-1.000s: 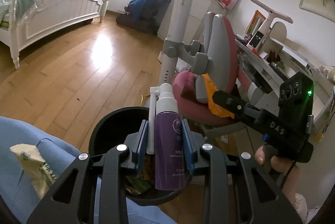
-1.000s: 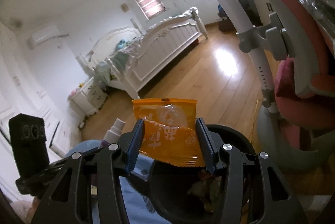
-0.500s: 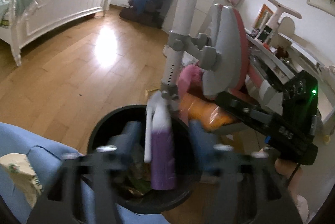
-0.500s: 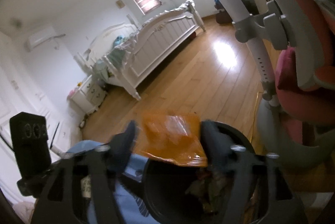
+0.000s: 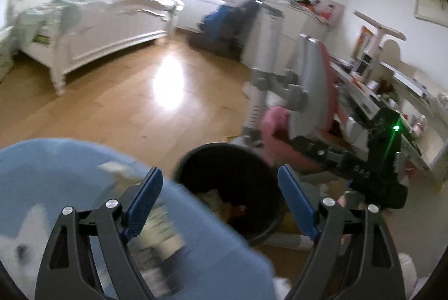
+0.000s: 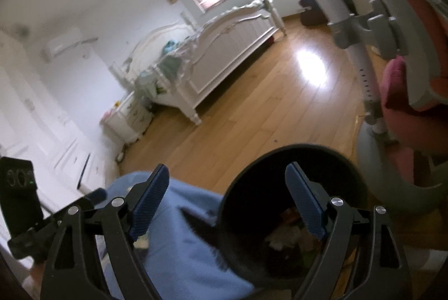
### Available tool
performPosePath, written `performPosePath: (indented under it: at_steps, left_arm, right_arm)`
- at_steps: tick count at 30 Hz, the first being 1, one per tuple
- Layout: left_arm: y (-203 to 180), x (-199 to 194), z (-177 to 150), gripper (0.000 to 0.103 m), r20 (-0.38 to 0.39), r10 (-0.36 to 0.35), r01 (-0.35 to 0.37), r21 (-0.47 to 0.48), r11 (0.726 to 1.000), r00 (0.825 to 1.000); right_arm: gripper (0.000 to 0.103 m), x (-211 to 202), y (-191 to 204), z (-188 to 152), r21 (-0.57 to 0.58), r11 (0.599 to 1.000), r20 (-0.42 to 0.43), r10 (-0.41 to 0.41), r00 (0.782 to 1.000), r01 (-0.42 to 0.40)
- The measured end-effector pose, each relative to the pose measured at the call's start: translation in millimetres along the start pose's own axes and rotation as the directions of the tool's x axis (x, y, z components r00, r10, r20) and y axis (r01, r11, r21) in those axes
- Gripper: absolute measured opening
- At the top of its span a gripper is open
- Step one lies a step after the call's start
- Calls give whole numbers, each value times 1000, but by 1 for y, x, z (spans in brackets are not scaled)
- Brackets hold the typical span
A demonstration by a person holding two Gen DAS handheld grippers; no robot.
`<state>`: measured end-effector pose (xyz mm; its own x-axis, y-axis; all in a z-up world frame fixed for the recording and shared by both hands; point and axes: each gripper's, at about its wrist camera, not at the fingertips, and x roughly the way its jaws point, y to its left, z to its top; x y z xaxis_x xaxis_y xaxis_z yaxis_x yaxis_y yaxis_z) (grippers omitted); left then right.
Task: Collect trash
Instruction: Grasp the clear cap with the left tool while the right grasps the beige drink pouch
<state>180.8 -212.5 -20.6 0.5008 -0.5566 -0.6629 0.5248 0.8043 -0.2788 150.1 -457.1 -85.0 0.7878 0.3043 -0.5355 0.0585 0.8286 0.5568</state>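
A round black trash bin (image 5: 224, 160) stands on the wooden floor, with mixed wrappers inside (image 5: 221, 204). It also shows in the right wrist view (image 6: 296, 157), with trash at its bottom (image 6: 282, 238). My left gripper (image 5: 221, 202) is open and empty, just above the bin's near left rim. My right gripper (image 6: 226, 204) is open and empty, over the bin's left rim. The right gripper's body (image 5: 380, 160) shows in the left wrist view, the left gripper's body (image 6: 19, 202) in the right wrist view. The purple spray bottle and orange packet are not visible.
A blue cloth (image 5: 70, 174) with paper scraps (image 5: 156, 232) lies left of the bin, also in the right wrist view (image 6: 182, 230). A pink and grey chair (image 5: 308, 92) stands right of the bin, a cluttered desk (image 5: 392, 92) beyond. A white bed (image 6: 224, 48) stands across the floor.
Both grippers opened. The purple spray bottle left my left gripper and the orange packet left my right gripper, over the bin. The left gripper swung left.
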Motion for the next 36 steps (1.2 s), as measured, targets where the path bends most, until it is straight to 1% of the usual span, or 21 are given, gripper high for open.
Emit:
performPosePath:
  at_steps: [2,4,6,8,10,12,13,17,18,19,22,24,25,26,27,29,30,31,33,34,36]
  left_arm:
    - [25,-22,-11,84,9,66,-66,-35,997,998]
    - [55,-43,-25,84,6,138,-137,-86,987,990]
    - [84,-58,-39,84,-8,203,-202,-142,969,979]
    - [113,-69,-54,84,-38,275,-277,-193,941,961]
    - [137,-73,-67,83,-72,308,-317,-234,919,948]
    - [153,-71,-76,83,-103,334,-349,-238,906,937]
    - [158,-69,-81,82,-116,342,-360,-231,904,933]
    - [171,-60,-91,82,-136,325,-349,-224,910,936]
    - [172,-58,-93,74,-141,321,-346,-216,913,936]
    - [173,-56,-95,69,-145,323,-348,-202,916,935]
    - [171,-56,-95,59,-136,349,-368,-153,917,927]
    - [173,-60,-95,55,-130,340,-358,-161,920,932]
    - [176,-62,-95,50,-127,336,-354,-168,920,933]
    - [178,-63,-95,50,-125,327,-345,-172,923,937]
    - [179,-64,-95,50,-124,321,-339,-174,925,939]
    - [178,-63,-96,50,-123,317,-335,-172,926,940]
    - [178,-62,-96,49,-124,319,-337,-170,926,940]
    - [178,-62,-95,49,-123,317,-335,-171,927,940]
    - [179,-63,-96,49,-117,305,-323,-183,929,945]
    - [181,-66,-96,48,-108,291,-307,-197,931,951]
    - [184,-70,-99,48,-92,290,-303,-202,931,952]
  right_arm:
    - [84,5,20,-7,-34,999,-26,16,1000,-17]
    - [84,11,39,-13,-69,997,-51,31,998,-34]
    - [84,18,61,-21,-104,993,-79,45,996,-54]
    - [84,24,81,-27,-134,988,-103,58,993,-72]
    - [84,32,103,-33,-165,982,-125,67,990,-88]
    - [84,40,121,-37,-197,976,-149,67,987,-96]
    - [84,47,132,-40,-222,970,-165,61,984,-97]
    - [84,74,159,-49,-286,956,-216,8,976,-71]
    - [83,82,163,-50,-299,952,-230,-9,973,-62]
    - [79,92,168,-53,-317,947,-249,-33,968,-49]
    - [73,118,177,-60,-378,926,-286,-103,953,-14]
    - [71,134,181,-66,-410,912,-304,-145,942,9]
    - [69,142,181,-70,-422,906,-316,-169,934,22]
    - [68,149,178,-72,-431,902,-324,-185,928,29]
    - [63,154,178,-74,-441,897,-330,-201,922,37]
    - [53,156,182,-79,-480,875,-303,-230,925,60]
    - [46,158,183,-80,-488,871,-301,-235,924,63]
    - [43,158,183,-80,-483,874,-306,-225,925,53]
    - [42,153,182,-80,-460,888,-311,-190,931,28]
    - [42,150,181,-77,-449,894,-305,-170,937,16]
    - [42,139,179,-72,-415,910,-294,-113,949,-20]
